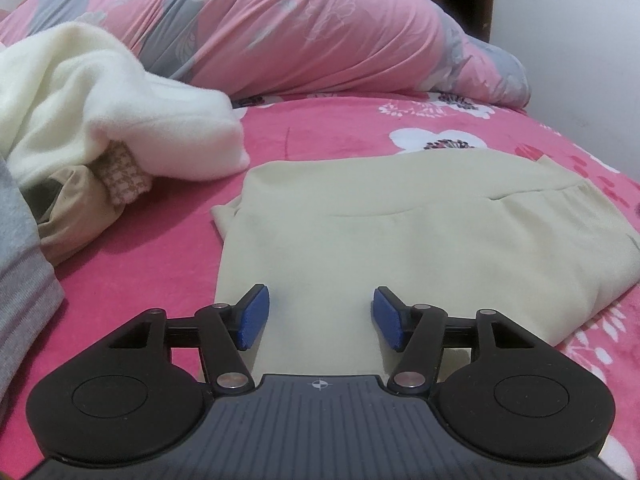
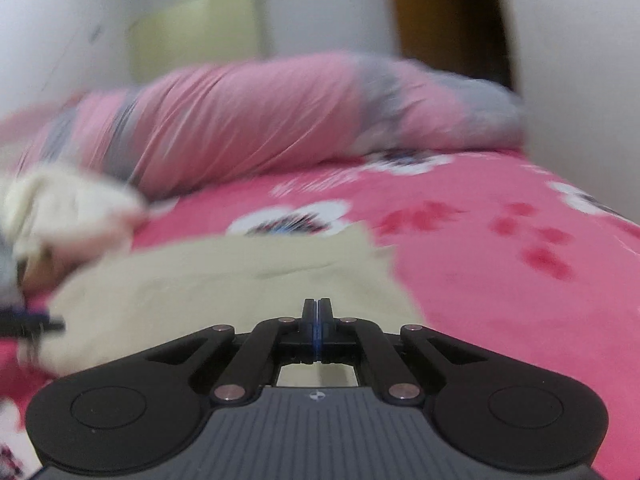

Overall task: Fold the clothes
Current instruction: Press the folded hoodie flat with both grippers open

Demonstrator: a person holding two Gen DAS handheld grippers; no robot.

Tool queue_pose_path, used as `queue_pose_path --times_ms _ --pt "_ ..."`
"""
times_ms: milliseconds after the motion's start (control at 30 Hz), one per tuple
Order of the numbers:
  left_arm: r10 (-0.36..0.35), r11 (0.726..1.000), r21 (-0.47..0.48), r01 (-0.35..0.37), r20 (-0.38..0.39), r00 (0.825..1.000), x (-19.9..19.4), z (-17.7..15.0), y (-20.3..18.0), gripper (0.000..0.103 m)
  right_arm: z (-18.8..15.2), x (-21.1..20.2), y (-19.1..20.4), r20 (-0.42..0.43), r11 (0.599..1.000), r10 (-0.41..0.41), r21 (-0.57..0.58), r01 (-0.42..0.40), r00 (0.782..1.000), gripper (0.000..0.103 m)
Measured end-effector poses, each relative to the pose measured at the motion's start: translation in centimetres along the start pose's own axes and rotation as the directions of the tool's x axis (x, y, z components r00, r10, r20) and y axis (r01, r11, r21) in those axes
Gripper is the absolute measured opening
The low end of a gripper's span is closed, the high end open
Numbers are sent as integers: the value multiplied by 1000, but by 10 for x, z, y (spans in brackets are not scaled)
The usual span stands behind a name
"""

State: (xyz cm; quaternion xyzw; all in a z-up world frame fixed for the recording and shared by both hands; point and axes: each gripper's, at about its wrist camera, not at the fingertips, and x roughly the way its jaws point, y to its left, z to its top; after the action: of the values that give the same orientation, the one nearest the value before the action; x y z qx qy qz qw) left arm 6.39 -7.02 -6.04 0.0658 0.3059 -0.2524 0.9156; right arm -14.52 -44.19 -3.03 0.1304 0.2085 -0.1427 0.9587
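Note:
A pale beige garment (image 1: 400, 232) lies folded flat on the pink floral bedsheet (image 1: 140, 264). My left gripper (image 1: 320, 304) hovers open over its near edge, and nothing sits between the blue pads (image 1: 252, 316). In the right wrist view, which is motion-blurred, the same beige garment (image 2: 208, 280) spreads ahead and to the left. My right gripper (image 2: 317, 306) is shut above the garment's near right part. The pads are pressed together and no cloth shows between them.
A heap of clothes sits at the left: a cream fleece (image 1: 100, 112), a tan piece with a patterned cuff (image 1: 80, 204) and a grey knit (image 1: 20, 264). A rolled pink and grey quilt (image 1: 288, 28) lies along the back. A white wall (image 1: 580, 60) borders the right.

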Motion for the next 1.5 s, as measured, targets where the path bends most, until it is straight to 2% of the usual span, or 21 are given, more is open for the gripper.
queue_pose_path --times_ms 100,167,267,300,333,400,467,600,700,800,833,933,1000,1133,1200,1233,1300,1367,1433,1500 --pt "-1 1000 -5 1 2 1000 1 -1 1 60 -4 -41 -29 35 992 -61 116 56 998 0" --pt "0 1000 -9 0 3 1000 1 -1 1 61 -7 -56 -36 8 987 -74 146 72 997 1" --pt "6 1000 -19 -6 4 1000 1 -2 1 62 -7 -45 -18 -32 995 -45 92 48 998 8" --pt "8 1000 -22 -8 4 1000 1 -2 1 62 -6 -37 -7 -40 998 -26 64 29 999 24" --pt "10 1000 -25 -10 4 1000 1 -2 1 62 -5 -27 6 -48 1000 -6 30 8 999 50" --pt "14 1000 -26 -13 6 1000 1 -3 1 62 -4 -1 35 -56 999 33 -38 -36 998 64" --pt "16 1000 -21 -16 9 1000 1 -4 1 63 -2 26 59 -76 993 60 -98 -67 995 64" --pt "16 1000 -11 -15 15 1000 3 -5 1 64 -2 84 75 -154 991 27 -128 -47 988 64" --pt "10 1000 -18 -10 17 1000 4 -5 3 65 -12 107 75 -199 987 3 -155 -35 980 55" --pt "6 1000 -29 -5 18 1000 5 -6 5 67 -17 100 79 -178 975 -50 -222 9 983 19" --pt "5 999 -33 -5 18 1000 6 -7 5 67 -17 98 76 -178 975 -53 -220 13 983 11" --pt "9 999 -33 -9 19 1000 6 -7 4 68 -19 93 69 -177 976 -63 -215 24 982 2" --pt "12 999 -31 -12 19 1000 5 -8 3 68 -16 87 65 -172 980 -71 -196 37 982 0" --pt "11 999 -33 -10 17 1000 6 -7 3 68 -13 61 41 -116 973 -192 -152 173 975 0" --pt "9 999 -34 -9 18 1000 6 -8 4 68 -14 39 19 -104 965 -254 -96 245 962 0" --pt "10 999 -34 -9 18 1000 6 -8 3 68 -16 28 7 -93 948 -313 -87 306 945 0" --pt "10 999 -36 -9 19 1000 5 -8 3 68 -20 6 -22 -80 895 -447 -42 445 891 0" --pt "11 999 -35 -10 19 1000 5 -8 3 68 -27 -14 -56 -128 815 -569 43 578 812 2" --pt "14 999 -34 -13 20 1000 5 -8 2 68 -35 -29 -80 -195 735 -645 106 669 739 3" --pt "20 999 -29 -20 20 1000 5 -9 0 68 -30 -25 -59 -140 819 -554 84 567 821 4"
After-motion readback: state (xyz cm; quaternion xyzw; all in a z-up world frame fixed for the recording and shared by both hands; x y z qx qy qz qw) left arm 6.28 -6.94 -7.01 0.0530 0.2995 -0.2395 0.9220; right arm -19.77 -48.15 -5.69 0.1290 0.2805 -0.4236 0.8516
